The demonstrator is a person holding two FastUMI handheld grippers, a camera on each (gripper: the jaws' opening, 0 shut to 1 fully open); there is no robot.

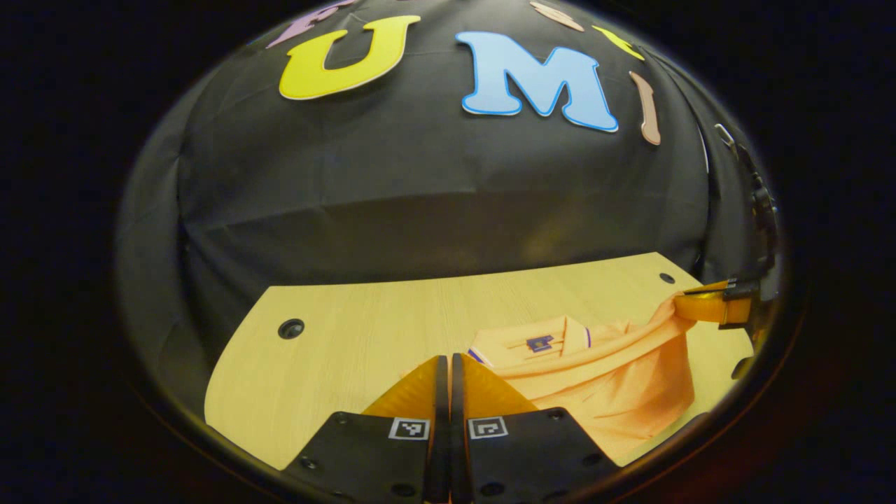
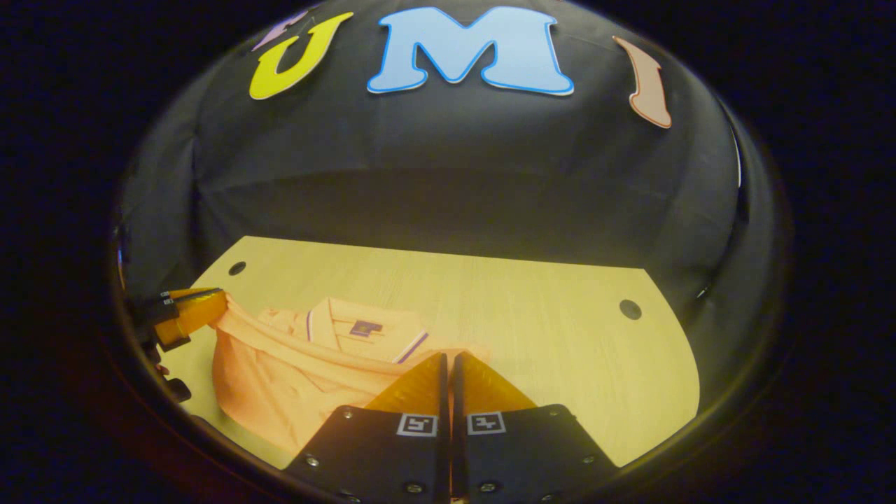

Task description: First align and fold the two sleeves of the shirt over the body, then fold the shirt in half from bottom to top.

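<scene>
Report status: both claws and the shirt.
Left claw shut on shirt hem corner. Right claw shut on the opposite hem corner. Hem lifted off the table, bottom-to-top fold under way, collar flat. Nothing in the way.

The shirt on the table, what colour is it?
Light orange shirt, with a striped collar edge; clearest in the right gripper view.

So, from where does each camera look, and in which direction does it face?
Left gripper view: rides on the left gripper, looks along its shut fingers over the table to the shirt; the right gripper shows at right, holding the hem.
Right gripper view: rides on the right gripper, facing the same shirt; the left gripper shows at left.
Both share shirt, table and booth wall.
</scene>
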